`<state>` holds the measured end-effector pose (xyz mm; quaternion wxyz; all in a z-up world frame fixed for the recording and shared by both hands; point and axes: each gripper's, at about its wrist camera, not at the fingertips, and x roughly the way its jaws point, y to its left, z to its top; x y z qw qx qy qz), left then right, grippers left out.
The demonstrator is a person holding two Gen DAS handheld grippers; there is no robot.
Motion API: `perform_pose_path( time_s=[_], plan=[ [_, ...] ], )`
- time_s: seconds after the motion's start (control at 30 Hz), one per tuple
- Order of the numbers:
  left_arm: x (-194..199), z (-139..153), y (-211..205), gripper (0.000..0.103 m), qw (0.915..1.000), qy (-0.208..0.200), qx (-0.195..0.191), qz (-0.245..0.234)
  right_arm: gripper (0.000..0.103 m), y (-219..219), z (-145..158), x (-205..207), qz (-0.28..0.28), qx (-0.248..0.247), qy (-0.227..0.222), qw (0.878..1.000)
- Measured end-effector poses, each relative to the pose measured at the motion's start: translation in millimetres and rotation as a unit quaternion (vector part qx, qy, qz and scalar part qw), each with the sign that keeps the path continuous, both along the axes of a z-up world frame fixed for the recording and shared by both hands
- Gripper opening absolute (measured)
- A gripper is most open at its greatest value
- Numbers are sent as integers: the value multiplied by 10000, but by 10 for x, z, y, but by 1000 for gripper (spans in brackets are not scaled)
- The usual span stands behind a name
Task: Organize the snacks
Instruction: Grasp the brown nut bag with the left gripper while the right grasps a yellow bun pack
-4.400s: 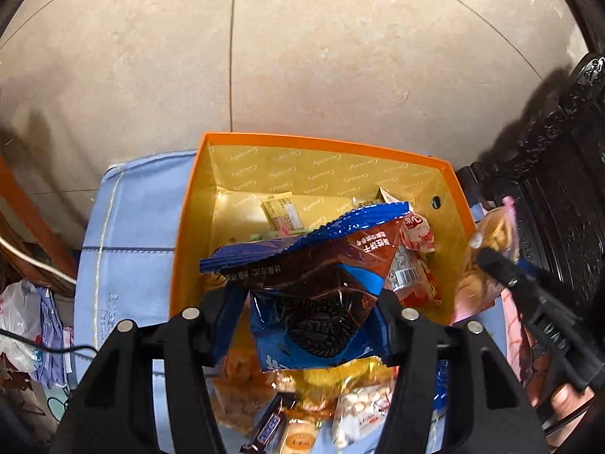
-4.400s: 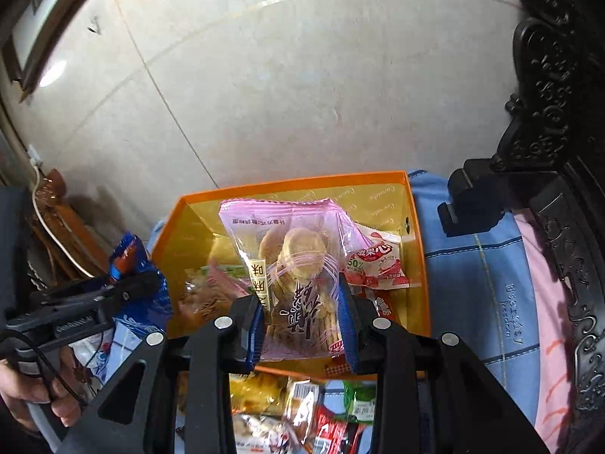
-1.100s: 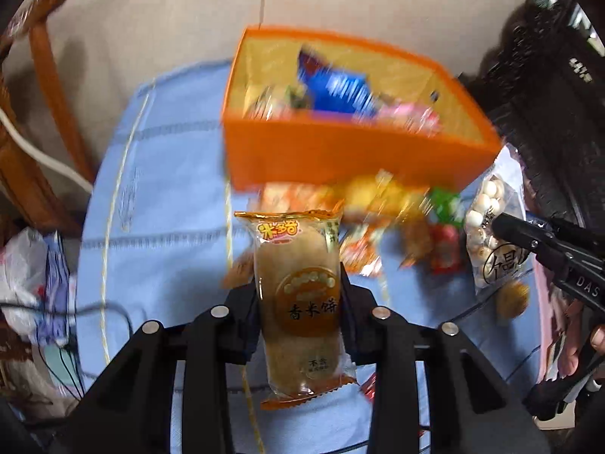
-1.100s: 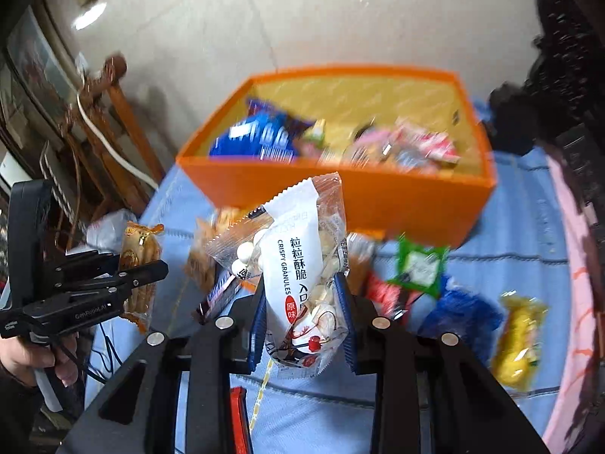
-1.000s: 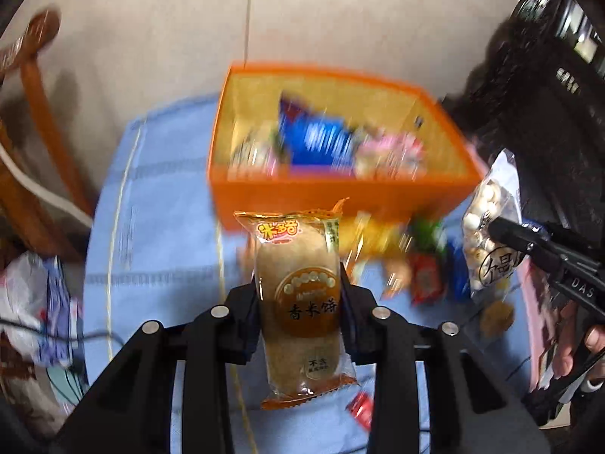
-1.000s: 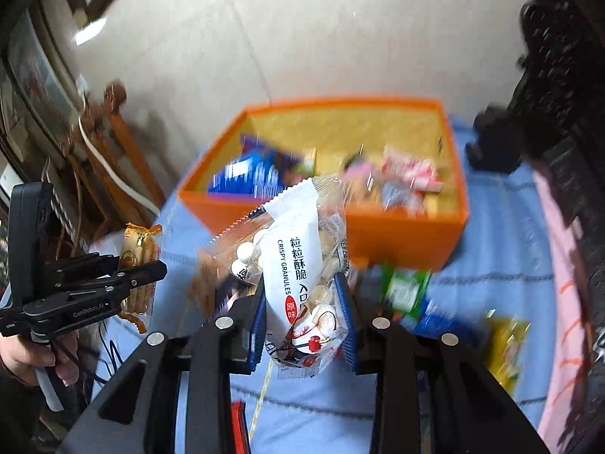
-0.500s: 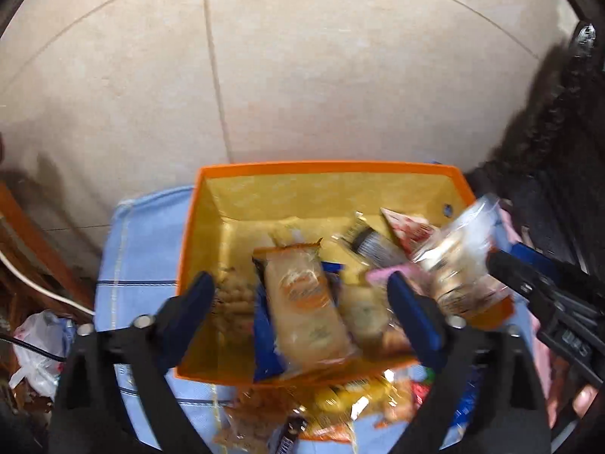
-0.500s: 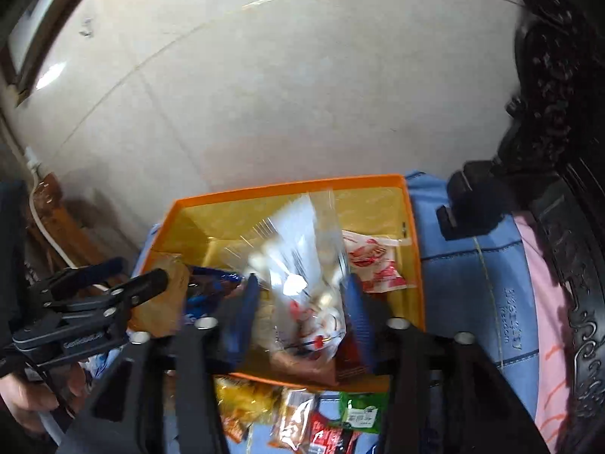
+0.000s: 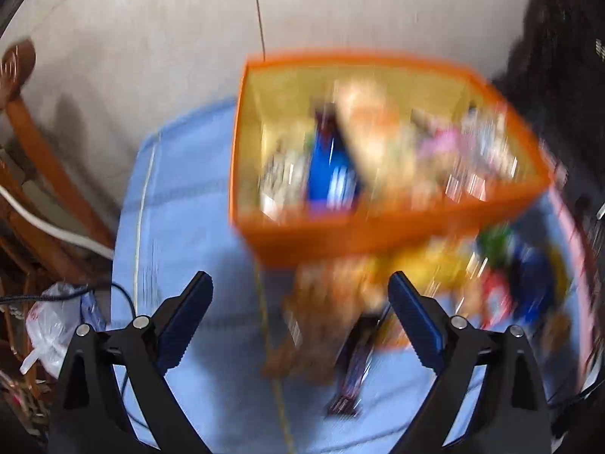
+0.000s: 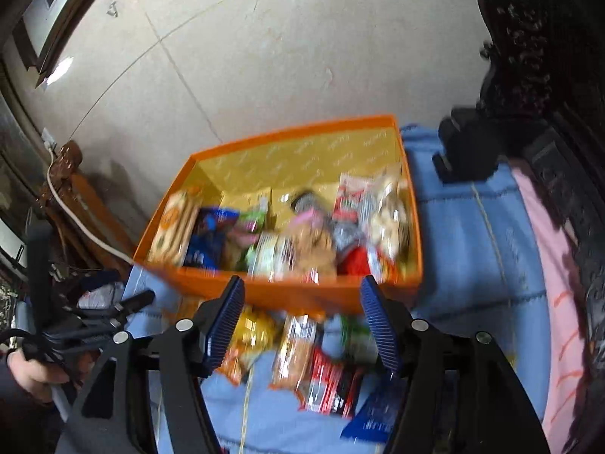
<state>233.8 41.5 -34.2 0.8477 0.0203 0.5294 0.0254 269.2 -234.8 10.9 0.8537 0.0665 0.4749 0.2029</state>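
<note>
Jaws stood wide apart and empty on both the left gripper [image 9: 300, 289] and right gripper [image 10: 301, 295]; the orange cardboard box [image 10: 287, 295] of snack packets [image 10: 302, 242] sat at the blue cloth's [image 10: 472, 265] far edge.

Glossy foil and clear plastic snack packets [image 10: 302, 249] are shining inside a matt orange cardboard box [image 10: 302, 299], sitting on woven blue cloth [image 10: 472, 249].
</note>
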Motion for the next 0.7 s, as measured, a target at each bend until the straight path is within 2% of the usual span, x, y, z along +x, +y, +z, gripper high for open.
perform_pose_path(
  time_s=[0.13,0.23,0.27,0.33,0.4,0.43,0.53,0.63,0.7],
  plan=[
    [-232,-342,62,91,9992,373,-49,110,66,129,-129,-221,268,-213,48,9994],
    [-263,-552,99,90,9980,575,-180,215,66,288,-252,-324,538,-417,144,9976],
    [-244,-625,109,86,9975,622,-221,235,66,320,-274,-336,586,-437,162,9972],
    [-189,-738,118,68,9967,716,-321,222,68,447,-337,-354,744,-444,233,9960],
    [-118,-876,142,58,9941,956,-440,255,72,566,-377,-351,859,-545,254,9945],
    [-102,-888,141,53,9946,913,-399,277,74,671,-400,-338,957,-630,221,9932],
    [-87,-892,87,46,9960,852,-261,111,80,927,-490,-276,1185,-919,121,9886],
    [-116,-893,103,44,9961,831,-305,55,81,1174,-674,-173,1377,-1284,132,9820],
    [-125,-892,140,44,9956,849,-391,89,81,1277,-783,-99,1467,-1320,195,9801]
  ],
)
